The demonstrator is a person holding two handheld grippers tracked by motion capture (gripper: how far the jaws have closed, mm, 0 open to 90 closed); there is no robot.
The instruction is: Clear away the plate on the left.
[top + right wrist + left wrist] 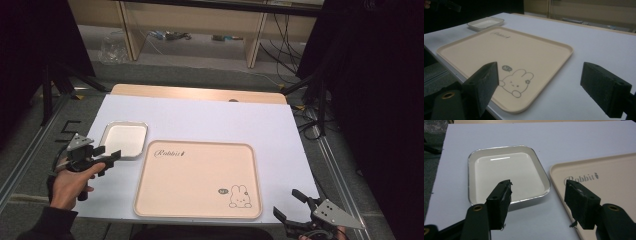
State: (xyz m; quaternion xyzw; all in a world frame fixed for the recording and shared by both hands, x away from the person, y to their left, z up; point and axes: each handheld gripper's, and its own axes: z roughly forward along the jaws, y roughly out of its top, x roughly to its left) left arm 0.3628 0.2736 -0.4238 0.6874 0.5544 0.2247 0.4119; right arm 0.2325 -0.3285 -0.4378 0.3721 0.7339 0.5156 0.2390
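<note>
At the left of the high view, the left gripper [107, 155] hovers with its 2 jaws parted and gripping nothing, at the near edge of the white dish [125, 140]. The dish sits just left of the beige rabbit tray [197, 200]. The right gripper [290, 205], lower right, is spread wide and empty.

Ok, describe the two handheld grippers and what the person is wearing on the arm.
Both grippers are black, each with two blocky jaws lined with dark rough pads. The left gripper carries a grey three-cornered plate on top, and so does the right gripper, whose plate shows small holes. In the left gripper view, brass-coloured rings sit at the jaw bases. The left hand comes out of a dark sleeve.
</note>
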